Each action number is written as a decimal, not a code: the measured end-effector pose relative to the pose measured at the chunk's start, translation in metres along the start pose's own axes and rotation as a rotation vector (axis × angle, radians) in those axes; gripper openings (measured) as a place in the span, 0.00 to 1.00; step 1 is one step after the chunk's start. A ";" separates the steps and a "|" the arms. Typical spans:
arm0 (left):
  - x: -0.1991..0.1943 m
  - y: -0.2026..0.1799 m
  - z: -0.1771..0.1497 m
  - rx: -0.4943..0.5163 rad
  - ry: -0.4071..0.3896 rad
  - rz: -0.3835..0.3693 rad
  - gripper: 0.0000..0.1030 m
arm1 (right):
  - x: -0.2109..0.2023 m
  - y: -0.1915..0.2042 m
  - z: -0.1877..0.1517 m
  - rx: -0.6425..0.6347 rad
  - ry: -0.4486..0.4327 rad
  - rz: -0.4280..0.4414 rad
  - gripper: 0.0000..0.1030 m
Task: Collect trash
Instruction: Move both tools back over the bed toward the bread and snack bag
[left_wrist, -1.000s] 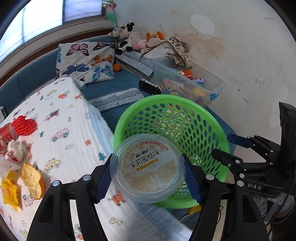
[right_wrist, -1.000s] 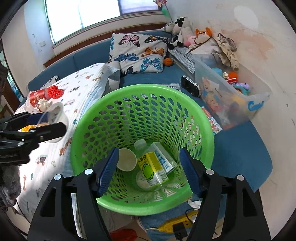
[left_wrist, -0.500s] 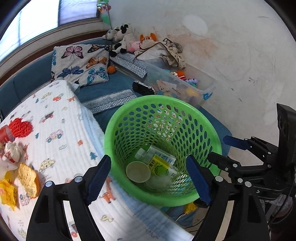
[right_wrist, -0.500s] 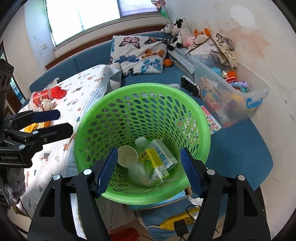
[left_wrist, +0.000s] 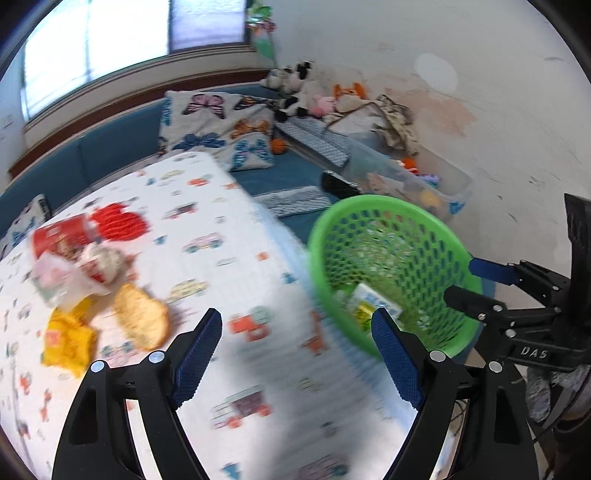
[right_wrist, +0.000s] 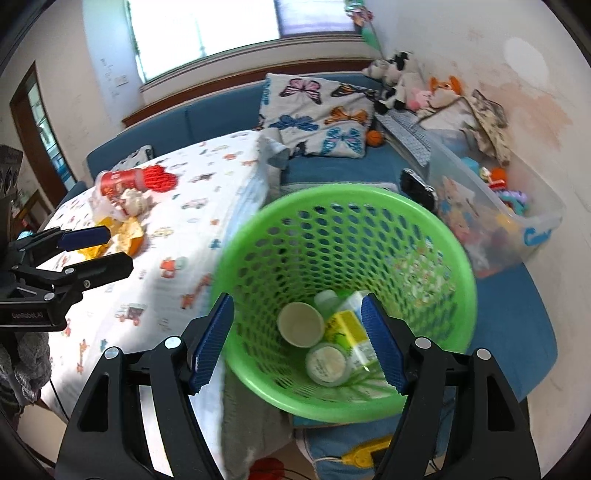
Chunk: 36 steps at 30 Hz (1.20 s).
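**Both grippers empty; loose trash on the quilt, basket off its right edge**

The left gripper (left_wrist: 295, 343) stands wide with nothing between its blue pads, above bare printed quilt (left_wrist: 221, 229). Toward the quilt's left edge lies the remaining trash in one loose cluster: a red can (left_wrist: 61, 236) on its side, touching a red mesh sleeve (left_wrist: 118, 221); a crumpled white wrapper (left_wrist: 99, 262) just below them; a yellow wrapper (left_wrist: 68, 339) nearest the near-left edge; and a tan bread-like piece (left_wrist: 140, 317) just beside it. This view is blurred, so labels cannot be read.

Off the quilt's right edge stands the green basket (right_wrist: 424, 236), touching the bedding. Inside it lie a paper cup (right_wrist: 300, 324), a yellow-green carton (right_wrist: 349, 334) and a round lidded tub (right_wrist: 327, 363), close together at the bottom.

The right gripper (right_wrist: 297, 343) hangs over the basket's near rim, moderately open, holding nothing.

Beyond the basket, a black device (right_wrist: 417, 188) rests on the blue couch (right_wrist: 332, 171). To the right, a clear bin of toys (right_wrist: 509, 210) lines the wall.

The quilt's middle is open between trash cluster and basket.
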<state>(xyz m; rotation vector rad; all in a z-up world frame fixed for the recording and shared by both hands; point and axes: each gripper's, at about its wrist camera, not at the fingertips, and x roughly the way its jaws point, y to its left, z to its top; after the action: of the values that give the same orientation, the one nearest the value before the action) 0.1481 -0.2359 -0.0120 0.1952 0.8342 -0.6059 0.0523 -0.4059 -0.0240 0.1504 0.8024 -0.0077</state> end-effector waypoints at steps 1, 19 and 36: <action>-0.002 0.007 -0.001 -0.013 -0.002 0.015 0.78 | 0.001 0.004 0.001 -0.007 0.000 0.007 0.70; -0.051 0.174 -0.047 -0.361 -0.023 0.250 0.78 | 0.059 0.125 0.048 -0.198 0.057 0.174 0.70; -0.054 0.232 -0.075 -0.463 0.005 0.339 0.78 | 0.163 0.212 0.050 -0.270 0.207 0.272 0.70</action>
<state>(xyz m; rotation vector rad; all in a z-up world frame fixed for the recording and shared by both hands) 0.2060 0.0055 -0.0379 -0.0850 0.8994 -0.0861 0.2150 -0.1946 -0.0787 0.0030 0.9750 0.3773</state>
